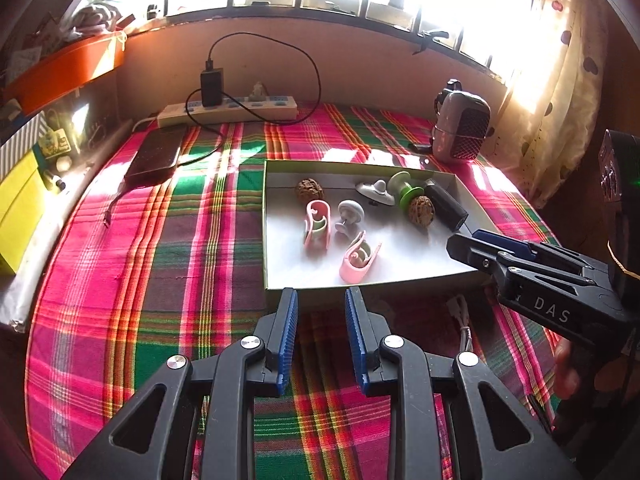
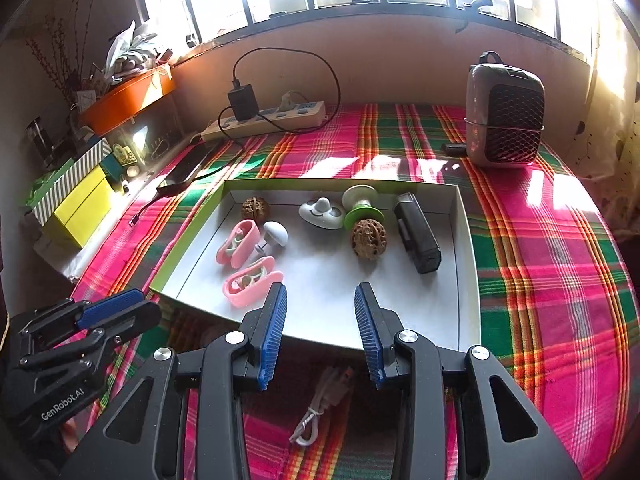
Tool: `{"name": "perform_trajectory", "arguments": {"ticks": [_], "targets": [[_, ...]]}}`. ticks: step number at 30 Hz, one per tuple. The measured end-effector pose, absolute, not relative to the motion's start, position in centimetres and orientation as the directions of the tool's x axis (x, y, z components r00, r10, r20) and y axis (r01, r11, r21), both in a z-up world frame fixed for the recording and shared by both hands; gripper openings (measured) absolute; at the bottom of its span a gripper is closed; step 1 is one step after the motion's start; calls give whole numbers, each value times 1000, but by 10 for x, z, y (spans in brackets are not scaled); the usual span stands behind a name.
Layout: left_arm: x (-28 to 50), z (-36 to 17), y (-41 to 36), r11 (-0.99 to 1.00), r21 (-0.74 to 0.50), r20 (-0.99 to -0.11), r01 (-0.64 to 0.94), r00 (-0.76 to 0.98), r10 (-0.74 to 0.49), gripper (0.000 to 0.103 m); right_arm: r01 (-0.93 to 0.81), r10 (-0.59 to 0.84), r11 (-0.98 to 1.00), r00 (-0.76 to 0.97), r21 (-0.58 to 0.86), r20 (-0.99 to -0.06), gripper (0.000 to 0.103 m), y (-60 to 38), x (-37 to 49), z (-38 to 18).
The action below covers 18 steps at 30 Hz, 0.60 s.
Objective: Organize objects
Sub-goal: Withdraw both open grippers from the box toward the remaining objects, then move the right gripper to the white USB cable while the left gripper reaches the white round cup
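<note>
A shallow white box [image 1: 304,280] [image 2: 466,264] with a green rim lies on the plaid cloth. It holds two pink clips [image 1: 317,229] [image 2: 237,246], two walnuts [image 1: 309,189] [image 2: 368,238], a white mushroom-shaped piece [image 2: 276,233], a white disc piece [image 2: 322,212], a green and white spool [image 2: 362,204] and a black device [image 2: 416,236]. My left gripper [image 1: 321,300] is open and empty at the box's near edge. My right gripper [image 2: 320,300] is open and empty above the box's near part. A coiled white cable [image 2: 320,408] lies on the cloth under it.
A power strip [image 1: 228,110] with a black charger stands at the back wall. A dark phone [image 1: 154,158] lies left of the box. A small grey heater [image 2: 504,116] stands at the back right. Boxes [image 2: 80,208] and an orange tray [image 1: 68,68] line the left side.
</note>
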<state>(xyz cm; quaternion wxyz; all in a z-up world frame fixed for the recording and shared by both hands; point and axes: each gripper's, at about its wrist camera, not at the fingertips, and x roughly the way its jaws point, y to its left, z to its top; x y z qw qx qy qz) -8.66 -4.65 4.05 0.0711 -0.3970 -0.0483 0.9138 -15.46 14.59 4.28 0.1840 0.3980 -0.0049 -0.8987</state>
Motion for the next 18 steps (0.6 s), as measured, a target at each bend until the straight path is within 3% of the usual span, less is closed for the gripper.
{"name": "perform_trajectory", "arguments": {"ticks": [7,11,18], "targets": [[-81,31,-51,-976,-191,-726,-103,-655,211,29,284,-284,-951,-635,125,-718,37,158,-141,36],[-78,25,-49,-976,-187,-739,-107,-640,212,29,291,-288,-949,-642,121,-710,49,160,-129,39],[-75,19,-49,-974,-194,-746,-115,-627,222,29,301,-255,-951,-634,71,-730,50,152,-111,31]]}}
